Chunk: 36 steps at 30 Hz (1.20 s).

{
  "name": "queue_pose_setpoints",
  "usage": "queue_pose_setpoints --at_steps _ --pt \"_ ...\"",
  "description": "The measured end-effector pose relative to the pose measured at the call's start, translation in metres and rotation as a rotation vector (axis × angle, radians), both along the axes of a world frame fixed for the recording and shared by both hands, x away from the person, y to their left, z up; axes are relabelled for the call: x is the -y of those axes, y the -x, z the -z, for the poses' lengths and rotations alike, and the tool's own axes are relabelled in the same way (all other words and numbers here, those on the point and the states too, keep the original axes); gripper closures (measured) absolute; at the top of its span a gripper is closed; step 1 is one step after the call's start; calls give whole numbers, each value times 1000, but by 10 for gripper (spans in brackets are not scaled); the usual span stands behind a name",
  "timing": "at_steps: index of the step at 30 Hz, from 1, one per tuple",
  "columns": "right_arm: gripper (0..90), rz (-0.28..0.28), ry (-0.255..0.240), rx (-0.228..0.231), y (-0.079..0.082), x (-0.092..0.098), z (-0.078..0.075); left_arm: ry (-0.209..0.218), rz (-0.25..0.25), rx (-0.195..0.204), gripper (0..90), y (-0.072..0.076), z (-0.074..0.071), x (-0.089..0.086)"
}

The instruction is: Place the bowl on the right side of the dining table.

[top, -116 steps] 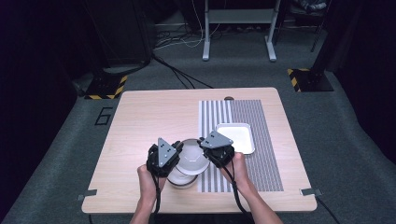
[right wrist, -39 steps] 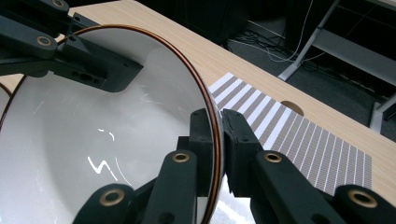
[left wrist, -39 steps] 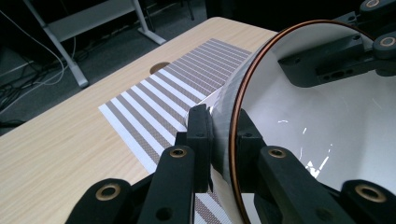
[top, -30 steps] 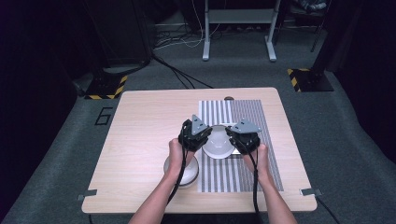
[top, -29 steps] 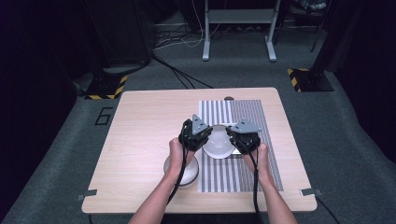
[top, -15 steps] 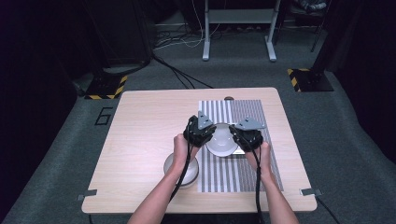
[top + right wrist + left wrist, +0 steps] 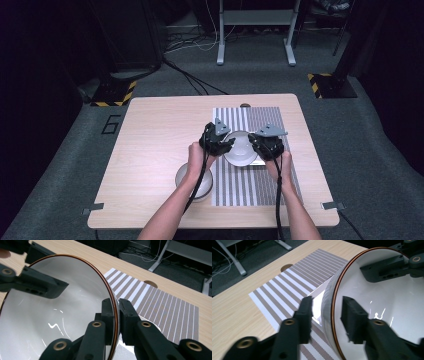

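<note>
A: Where is the white bowl [image 7: 241, 148] found, and how is it held?

B: It is carried between the two claws over the striped placemat [image 7: 260, 120], directly above the white square plate [image 7: 258, 161], of which little more than a corner is seen. The right claw [image 7: 256, 144] is clamped on the bowl's copper-edged rim [image 7: 113, 302]; in the right gripper view one jaw is pressed against the inside of the wall and one against the outside.

A: And the left claw [image 7: 226, 145]?

B: Its jaws have just been opening. In the left gripper view the rim [image 7: 334, 300] is seen between the two jaws, but a gap is left on either side, so nothing is pinched there.

A: Which relation is the coming move judged to turn on?

B: The bowl is now borne from its right side alone, and the plate lies straight beneath it. The left claw sits astride the rim, so it would have to be drawn clear upward or outward before the rim could be missed.

A: What cannot be made out?

B: Whether the bowl's foot already touches the plate is hidden by the bowl itself. A second bowl [image 7: 188, 174] near the tabletop [image 7: 150, 145] front edge is partly covered by the left forearm.
</note>
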State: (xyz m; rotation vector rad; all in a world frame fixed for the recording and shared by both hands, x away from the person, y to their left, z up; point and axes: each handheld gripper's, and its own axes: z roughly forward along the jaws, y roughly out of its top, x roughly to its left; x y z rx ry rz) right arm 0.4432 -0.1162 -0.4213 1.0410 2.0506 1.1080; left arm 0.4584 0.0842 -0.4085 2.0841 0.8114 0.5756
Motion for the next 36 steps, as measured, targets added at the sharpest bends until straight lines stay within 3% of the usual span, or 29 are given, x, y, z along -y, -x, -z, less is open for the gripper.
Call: queue_pose_setpoints --at_steps 4,10,16,24,32,36 --pt "832 6 -1 -6 -1 3 1 12 -35 -13 323 0 -1 -3" --pt "832 13 -2 -27 -5 6 4 36 -37 -12 153 3 -7 -12" --pt "831 27 -3 -57 -12 11 7 49 -33 -19 113 11 -10 -27" --pt "831 53 -4 -111 -26 19 16 62 -60 -45 64 21 -3 -55" --pt "831 72 -6 -152 -38 25 25 113 -137 -8 61 36 -4 -97" --pt "831 82 -9 -175 -43 27 27 107 -199 20 60 46 -5 -120"
